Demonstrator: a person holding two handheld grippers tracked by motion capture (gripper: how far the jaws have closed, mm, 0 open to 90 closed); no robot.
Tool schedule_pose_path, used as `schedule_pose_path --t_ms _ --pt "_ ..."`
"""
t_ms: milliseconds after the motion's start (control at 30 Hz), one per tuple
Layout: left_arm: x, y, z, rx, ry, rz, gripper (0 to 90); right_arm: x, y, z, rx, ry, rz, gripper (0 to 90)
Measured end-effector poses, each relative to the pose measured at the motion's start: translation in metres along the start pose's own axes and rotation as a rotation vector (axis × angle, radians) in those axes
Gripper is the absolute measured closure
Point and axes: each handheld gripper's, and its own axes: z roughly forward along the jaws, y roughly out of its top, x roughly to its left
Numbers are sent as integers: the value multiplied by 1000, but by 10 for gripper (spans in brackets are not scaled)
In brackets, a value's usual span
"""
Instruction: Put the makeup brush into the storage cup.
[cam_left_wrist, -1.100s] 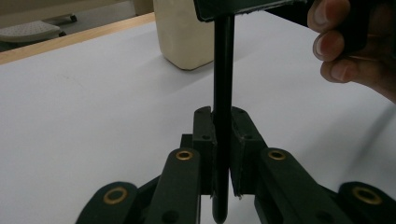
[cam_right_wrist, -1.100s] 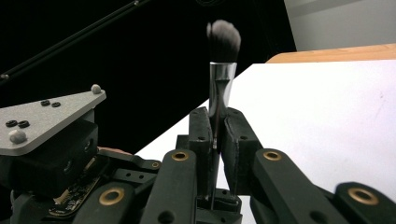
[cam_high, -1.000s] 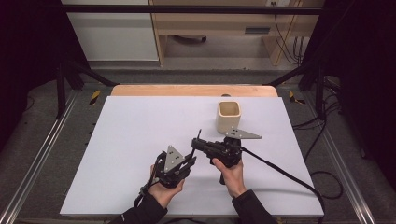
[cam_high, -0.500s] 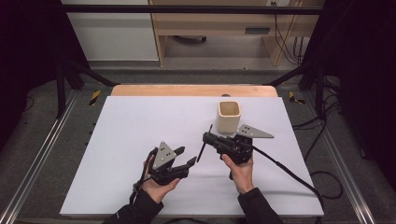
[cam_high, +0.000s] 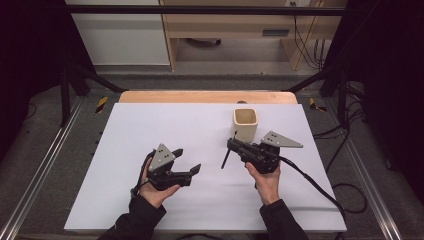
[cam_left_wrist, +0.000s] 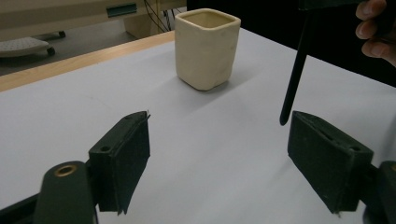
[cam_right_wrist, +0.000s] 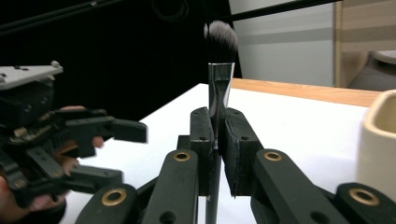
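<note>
Now that the handover is done, left to right:
left gripper (cam_high: 187, 161): jaws just opened, nothing between them, drawn left of the brush.
brush (cam_high: 226, 158): clamped upright in right gripper (cam_high: 231, 145), bristles up.
cup (cam_high: 245, 124): just beyond; drop-in likely next.

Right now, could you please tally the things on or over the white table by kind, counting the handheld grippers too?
Cream square cup: 1
Makeup brush, clamped upright in the right gripper: 1
Handheld grippers: 2, the right gripper and the left gripper, whose jaws have just been opening with nothing between them
Total: 4
</note>
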Motion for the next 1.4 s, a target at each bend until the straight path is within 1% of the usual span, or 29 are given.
schedule_pose_path --t_ms 67,133,200,300,400,467,567,600,667,800,833,933,1000,1033,1067,1133,1200,1267,1400 --pt "3 0 -3 3 1 1 177 -2 1 -3 -2 -16 -9 832" --pt "7 0 -6 2 10 2 168 -3 1 -4 4 -33 -15 833" --pt "11 0 -9 2 9 -4 155 -5 1 -5 6 -42 -21 833" --pt "17 -2 -14 3 19 2 139 -6 2 -7 11 -63 -34 832" --pt "26 -2 -18 -1 27 -6 130 -8 5 -10 7 -77 -45 832" --pt "30 -1 -21 -3 35 -14 128 -9 7 -12 -1 -81 -40 832" --pt "36 -3 -29 -8 57 -6 125 -11 11 -15 -8 -91 -38 832" --pt "38 -4 -32 -6 63 0 124 -12 12 -16 -14 -94 -39 832" --pt "42 -7 -38 -6 75 -1 122 -14 15 -18 -13 -107 -43 832" --pt "51 -15 -48 -7 99 -13 119 -19 21 -21 -27 -124 -34 832" --pt "53 -17 -50 -6 103 -15 119 -20 23 -22 -24 -135 -31 832" --pt "57 -24 -56 4 125 -23 120 -23 29 -25 -33 -151 -36 832" --pt "60 -28 -59 3 129 -35 119 -25 32 -26 -34 -156 -30 832" --pt "62 -29 -60 1 132 -39 118 -26 34 -26 -32 -163 -36 832" --pt "63 -30 -61 3 132 -34 117 -27 36 -27 -34 -172 -39 832" --pt "64 -32 -62 2 130 -30 116 -28 38 -26 -37 -177 -45 832" --pt "65 -34 -63 6 137 -21 115 -28 40 -25 -26 -182 -54 831" --pt "67 -37 -64 10 144 -21 113 -29 42 -22 -23 -191 -62 832" --pt "72 -43 -67 19 160 -26 111 -33 47 -18 -17 -211 -61 832"
